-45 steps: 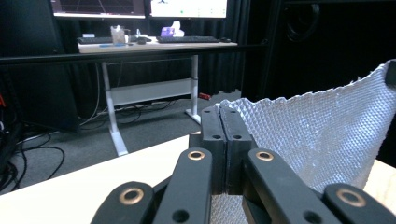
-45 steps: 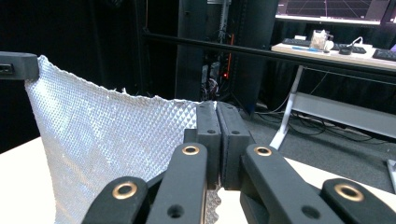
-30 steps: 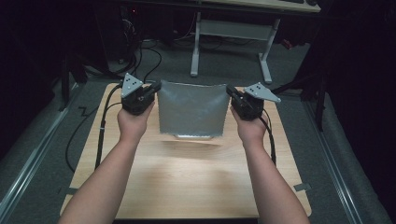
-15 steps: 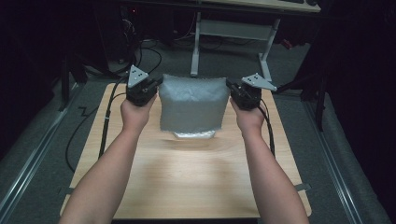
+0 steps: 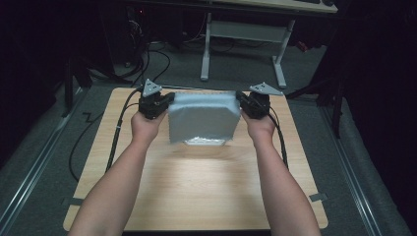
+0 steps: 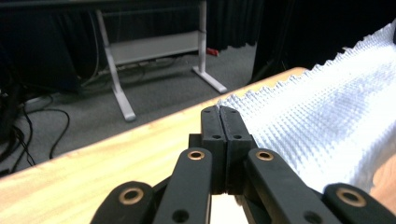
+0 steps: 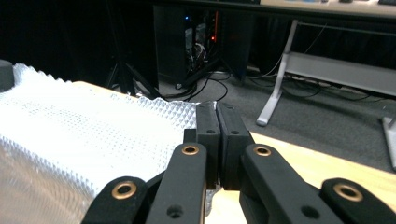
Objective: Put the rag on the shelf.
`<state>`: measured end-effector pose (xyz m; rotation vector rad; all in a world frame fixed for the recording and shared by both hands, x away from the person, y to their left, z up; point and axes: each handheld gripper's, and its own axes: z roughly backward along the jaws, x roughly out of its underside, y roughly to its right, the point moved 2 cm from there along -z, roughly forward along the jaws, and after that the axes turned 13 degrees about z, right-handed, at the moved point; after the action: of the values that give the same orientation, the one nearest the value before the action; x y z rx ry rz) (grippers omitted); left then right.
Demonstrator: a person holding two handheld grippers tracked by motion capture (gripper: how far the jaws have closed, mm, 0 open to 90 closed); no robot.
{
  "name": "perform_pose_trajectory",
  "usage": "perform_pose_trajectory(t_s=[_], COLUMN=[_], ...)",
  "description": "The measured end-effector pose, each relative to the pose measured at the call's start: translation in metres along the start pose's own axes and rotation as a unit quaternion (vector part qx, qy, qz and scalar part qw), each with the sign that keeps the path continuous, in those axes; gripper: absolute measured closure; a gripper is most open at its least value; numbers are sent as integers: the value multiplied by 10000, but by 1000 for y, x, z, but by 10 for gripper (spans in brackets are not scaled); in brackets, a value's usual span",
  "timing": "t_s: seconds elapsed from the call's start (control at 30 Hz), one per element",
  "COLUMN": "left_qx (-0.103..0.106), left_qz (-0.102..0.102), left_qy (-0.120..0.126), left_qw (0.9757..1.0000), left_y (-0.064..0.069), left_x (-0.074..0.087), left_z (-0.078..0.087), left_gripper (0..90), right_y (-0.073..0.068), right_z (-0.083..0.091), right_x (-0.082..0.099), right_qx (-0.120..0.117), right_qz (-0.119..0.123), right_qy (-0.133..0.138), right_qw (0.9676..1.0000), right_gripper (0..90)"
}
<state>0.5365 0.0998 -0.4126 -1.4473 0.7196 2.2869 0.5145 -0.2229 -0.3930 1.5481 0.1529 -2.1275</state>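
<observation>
While both grippers, left gripper (image 5: pixel 162 102) and right gripper (image 5: pixel 246 104), clamp the 2 top corners of the textured sheet (image 5: pixel 201 118), apparently hanging above the table (image 5: pixel 196 191), keep tension even and level.

one silver bubble-wrap pouch (image 5: pixel 202 118), two black handheld grippers, left gripper (image 5: pixel 156 104) and right gripper (image 5: pixel 252 104), two bare forearms, one wooden table (image 5: pixel 196 187), one white-legged desk (image 5: pixel 246 37) behind.
</observation>
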Motion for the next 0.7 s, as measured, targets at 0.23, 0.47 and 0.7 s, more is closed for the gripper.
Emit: perform_pose_trajectory(t_s=[0.23,0.47,0.7], left_qx=[171,299,316], left_qz=[242,477,602], left_qy=[-131,-225,-317], left_qw=[9995,9982,9972], left_y=[-4,-5,-9], left_x=[19,36,54], left_z=[-1,-1,-4], left_gripper=[900,900,900], right_y=[-3,-7,-14], right_z=[-2,-2,-5], right_x=[16,30,44], right_qx=[-113,-193,-269], right_qz=[-135,-138,-173], right_qy=[-72,-158,-267], right_qw=[9998,9996,9991], right_gripper=[893,893,892])
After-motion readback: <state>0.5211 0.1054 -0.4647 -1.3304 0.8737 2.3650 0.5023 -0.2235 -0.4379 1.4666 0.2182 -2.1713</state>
